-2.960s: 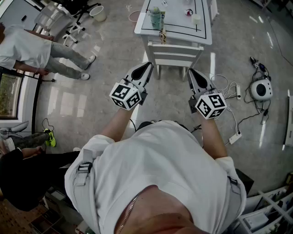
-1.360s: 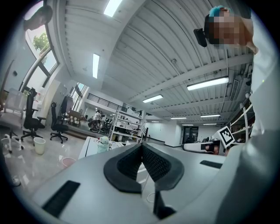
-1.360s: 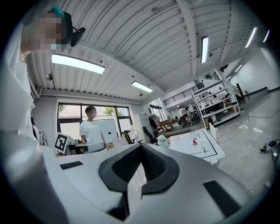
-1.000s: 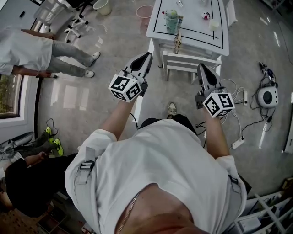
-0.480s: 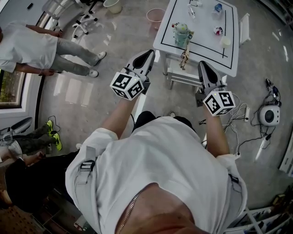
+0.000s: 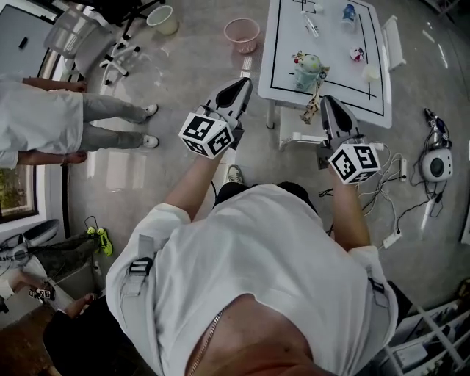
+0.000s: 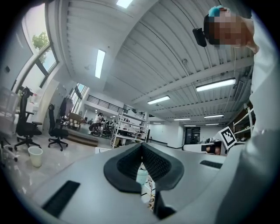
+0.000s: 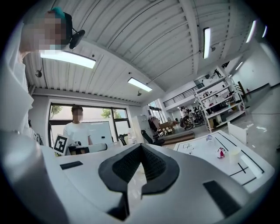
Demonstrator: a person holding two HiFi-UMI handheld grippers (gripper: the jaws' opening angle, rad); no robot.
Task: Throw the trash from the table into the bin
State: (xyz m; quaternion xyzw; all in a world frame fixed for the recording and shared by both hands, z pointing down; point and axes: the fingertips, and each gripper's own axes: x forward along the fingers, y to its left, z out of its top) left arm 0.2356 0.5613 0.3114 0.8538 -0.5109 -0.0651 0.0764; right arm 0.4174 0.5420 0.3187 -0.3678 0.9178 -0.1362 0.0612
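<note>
**A:** What's over on the left?

**B:** A person in a white shirt and grey trousers (image 6: 51,117) stands on the glossy grey floor, well apart from the table. Further along there's a cream round bucket (image 6: 161,20). Next comes a pink round wastebasket (image 6: 241,34), on the floor near the far left corner of the white rectangular table with black border lines (image 6: 286,44).

**A:** And the left gripper?

**B:** The left gripper (image 6: 242,82) shows over the floor just left of the table. Its dark ribbed jaws are pressed together with nothing between them.

**A:** Where's the trash?

**B:** All on the tabletop. A pale green cup-like container (image 6: 309,67) sits near the near edge, and a giraffe-patterned strip (image 6: 314,103) dangles over that edge. To the right are a small red-and-white scrap (image 6: 358,53) and a small white cup (image 6: 371,73). A small blue-topped piece (image 6: 349,12) lies at the far end.

**A:** Right gripper?

**B:** The right gripper (image 6: 328,100) shows over the table's near edge, just right of the strip. Its jaws meet tip to tip and hold nothing.
</note>
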